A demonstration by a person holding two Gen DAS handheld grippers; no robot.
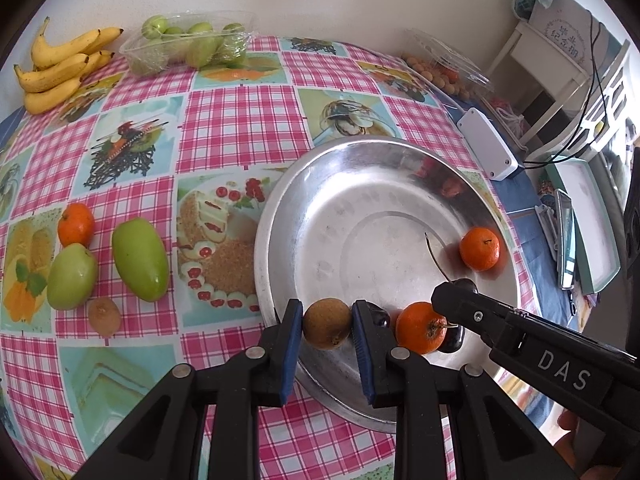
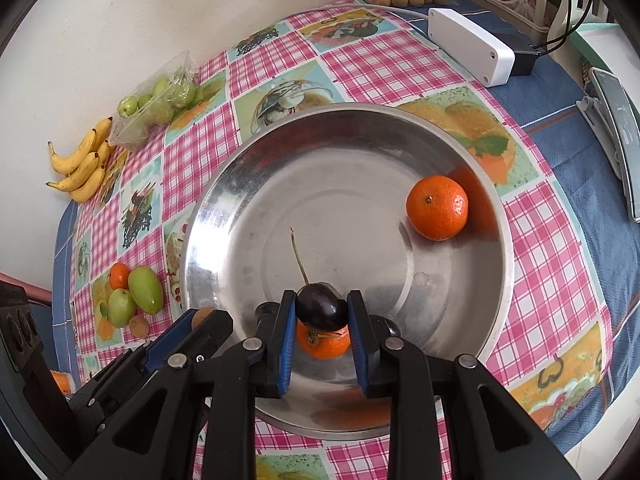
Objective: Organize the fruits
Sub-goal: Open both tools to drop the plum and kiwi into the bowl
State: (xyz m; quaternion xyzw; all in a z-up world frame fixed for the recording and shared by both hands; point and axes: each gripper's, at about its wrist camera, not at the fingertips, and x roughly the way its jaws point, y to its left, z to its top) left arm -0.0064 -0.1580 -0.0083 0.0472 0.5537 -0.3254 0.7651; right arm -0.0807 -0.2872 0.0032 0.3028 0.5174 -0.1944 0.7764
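The left tongs (image 1: 327, 330) grip a small brown round fruit (image 1: 327, 323) between their blue pads, just over the near rim of the metal basin (image 1: 340, 216). The right tongs (image 2: 322, 312) are clamped on a dark cherry (image 2: 321, 307) whose stem points up toward the basin's middle; right under it sits a small tangerine (image 2: 323, 344) on the basin floor, close to the near wall. A second tangerine (image 2: 437, 207) rests against the basin's far right wall, well apart from both tongs. Another dark fruit seems to lie beside the near tangerine, though the tongs hide most of it.

The basin's middle and left half are bare metal — plenty of room there. Left of the basin, on the chequered cloth of the bench (image 1: 240, 120), lie two green fruits (image 1: 140, 264), an orange one (image 1: 76, 225) and a brown one (image 1: 104, 316), clustered near the bench's left edge. At the wall side are bananas (image 1: 60, 66) and a clear tray of green fruit (image 1: 188, 42). A white box (image 1: 486, 144) sits near the bench's right edge, just beyond the basin rim.
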